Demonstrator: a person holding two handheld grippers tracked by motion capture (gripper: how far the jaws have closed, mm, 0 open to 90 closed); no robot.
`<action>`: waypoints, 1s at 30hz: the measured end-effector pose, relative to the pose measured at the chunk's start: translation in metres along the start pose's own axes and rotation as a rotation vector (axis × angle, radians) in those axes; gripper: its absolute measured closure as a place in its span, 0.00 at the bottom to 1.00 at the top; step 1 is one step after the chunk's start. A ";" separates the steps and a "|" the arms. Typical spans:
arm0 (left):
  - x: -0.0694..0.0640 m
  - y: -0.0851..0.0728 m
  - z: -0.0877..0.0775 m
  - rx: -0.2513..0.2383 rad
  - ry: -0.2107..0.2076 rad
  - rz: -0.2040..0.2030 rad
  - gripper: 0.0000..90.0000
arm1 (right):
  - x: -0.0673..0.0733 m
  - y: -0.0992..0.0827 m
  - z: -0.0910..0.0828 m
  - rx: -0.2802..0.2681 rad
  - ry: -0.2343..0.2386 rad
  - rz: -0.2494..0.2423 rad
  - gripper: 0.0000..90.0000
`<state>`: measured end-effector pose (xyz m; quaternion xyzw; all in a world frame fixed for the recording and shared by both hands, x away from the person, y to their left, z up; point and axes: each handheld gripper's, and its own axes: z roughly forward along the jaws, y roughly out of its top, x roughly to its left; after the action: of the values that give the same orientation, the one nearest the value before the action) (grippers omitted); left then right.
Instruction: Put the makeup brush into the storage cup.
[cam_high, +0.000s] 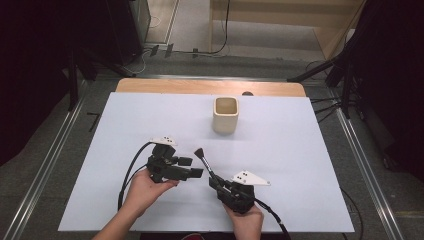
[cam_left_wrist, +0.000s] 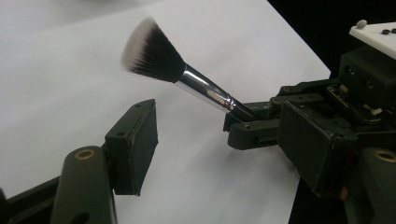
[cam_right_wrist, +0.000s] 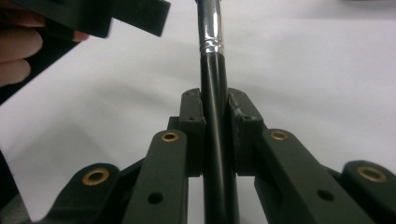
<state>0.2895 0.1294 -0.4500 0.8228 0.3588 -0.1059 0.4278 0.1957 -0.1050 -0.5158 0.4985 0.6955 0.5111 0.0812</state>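
A makeup brush (cam_high: 202, 158) with a black handle, silver ferrule and dark, white-tipped bristles (cam_left_wrist: 152, 52) slants up over the white sheet. My right gripper (cam_high: 214, 180) is shut on its handle (cam_right_wrist: 215, 88), and the pads (cam_right_wrist: 192, 116) press it from both sides. My left gripper (cam_high: 192, 167) sits just left of the brush, pointing right, with its jaws open and nothing between them. In the left gripper view my own jaws (cam_left_wrist: 219, 144) stand apart, and the right gripper (cam_left_wrist: 254, 126) holds the brush beyond them.
A beige square cup (cam_high: 226, 115) stands upright farther back on the white sheet (cam_high: 280, 150). A wooden table edge (cam_high: 210, 87) runs behind it. Cables trail from both grippers toward the near edge. A hand (cam_right_wrist: 21, 49) holds the left gripper.
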 end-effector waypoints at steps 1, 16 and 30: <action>0.000 0.000 0.000 0.000 0.000 0.000 0.33 | 0.000 0.000 0.000 0.000 0.000 0.000 0.88; 0.001 0.005 0.003 -0.051 -0.008 -0.039 0.33 | -0.002 -0.002 0.001 -0.135 0.066 0.164 0.88; 0.001 0.006 0.006 -0.135 -0.068 -0.143 0.36 | 0.002 0.001 0.001 -0.190 0.168 0.291 0.88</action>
<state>0.2947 0.1233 -0.4503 0.7604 0.4083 -0.1397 0.4855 0.1959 -0.1027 -0.5143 0.5395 0.5692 0.6204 -0.0051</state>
